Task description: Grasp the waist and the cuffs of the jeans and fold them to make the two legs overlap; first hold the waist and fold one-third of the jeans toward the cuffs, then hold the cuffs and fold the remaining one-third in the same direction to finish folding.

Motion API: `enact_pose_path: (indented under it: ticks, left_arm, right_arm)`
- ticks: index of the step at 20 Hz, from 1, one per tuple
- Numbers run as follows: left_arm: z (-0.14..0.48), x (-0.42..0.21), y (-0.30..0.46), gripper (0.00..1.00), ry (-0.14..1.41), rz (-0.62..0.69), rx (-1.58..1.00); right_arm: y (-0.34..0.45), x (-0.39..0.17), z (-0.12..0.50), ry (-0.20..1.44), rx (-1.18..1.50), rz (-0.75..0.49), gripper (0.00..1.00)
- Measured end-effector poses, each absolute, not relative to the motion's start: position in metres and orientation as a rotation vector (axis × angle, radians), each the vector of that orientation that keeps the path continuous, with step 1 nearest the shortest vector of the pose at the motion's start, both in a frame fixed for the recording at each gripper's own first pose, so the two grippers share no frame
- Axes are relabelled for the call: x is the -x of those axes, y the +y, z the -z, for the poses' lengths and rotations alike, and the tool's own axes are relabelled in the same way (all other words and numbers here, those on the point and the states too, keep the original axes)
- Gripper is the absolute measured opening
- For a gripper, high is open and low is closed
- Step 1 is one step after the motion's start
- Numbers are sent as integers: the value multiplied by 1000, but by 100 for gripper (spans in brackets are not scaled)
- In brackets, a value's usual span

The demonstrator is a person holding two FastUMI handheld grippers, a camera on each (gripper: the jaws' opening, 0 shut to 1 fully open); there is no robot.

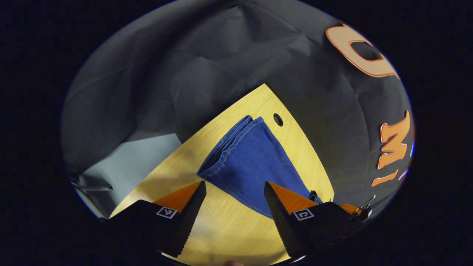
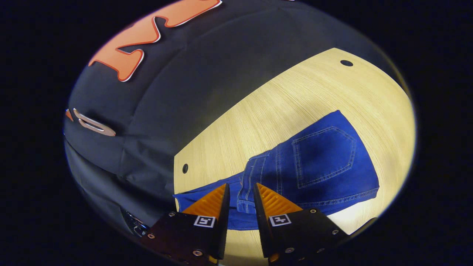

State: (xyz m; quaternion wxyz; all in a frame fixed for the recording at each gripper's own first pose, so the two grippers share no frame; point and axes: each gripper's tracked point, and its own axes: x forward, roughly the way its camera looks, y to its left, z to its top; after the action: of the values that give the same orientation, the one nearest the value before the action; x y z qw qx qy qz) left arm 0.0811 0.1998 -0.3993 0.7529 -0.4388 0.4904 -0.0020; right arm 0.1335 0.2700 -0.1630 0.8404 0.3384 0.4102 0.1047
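I see a pale wood-grain tabletop (image 2: 295, 107) w/ small dark round holes (image 2: 346, 62) near its edges, one more by the corner (image 1: 278, 119) in left gripper view. Black cloth wall (image 1: 207, 59) behind, creased. Grey floor patch (image 1: 140, 155) lower left.

Jeans (image 2: 325, 166) on table (image 2: 295, 107); booth wall (image 2: 192, 74) behind table.

Counted one pair of jeans (image 2: 325, 166), one counter (image 2: 295, 107) with two holes (image 2: 346, 63), two claws (image 1: 234, 186), perhaps one back pocket (image 2: 323, 155).
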Motion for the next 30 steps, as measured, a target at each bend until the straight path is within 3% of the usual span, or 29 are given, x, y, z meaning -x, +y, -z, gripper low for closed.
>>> enact_pose_path:
  ticks: [9, 15, 16, 17, 19, 20, 22, 27, 30]
  left_arm:
    - [428, -105, 191, 92, 1068, 26, 1121]
    - [430, -141, 156, 85, 1012, 109, 1162]
    - [436, -142, 156, 81, 1023, 97, 1149]
    - [443, -137, 162, 65, 1048, 61, 1121]
    - [448, -142, 160, 6, 1026, 24, 1152]
    - [439, -140, 167, 11, 1006, 21, 1145]
    - [420, -137, 166, 2, 973, 29, 1115]
    - [356, -145, 154, 2, 850, 84, 986]
    - [312, -147, 135, 2, 790, 103, 933]
  right_arm:
    - [225, -118, 117, 760, -671, -165, 56]
    - [198, -95, 107, 726, -690, -126, 57]
    - [192, -92, 106, 723, -693, -117, 57]
    - [182, -86, 107, 721, -695, -101, 57]
    - [165, -82, 105, 707, -703, -81, 57]
    - [155, -80, 104, 695, -709, -73, 57]
    - [143, -79, 101, 674, -723, -64, 57]
    - [128, -84, 93, 636, -669, -116, 57]
    - [121, -88, 94, 631, -621, -173, 69]
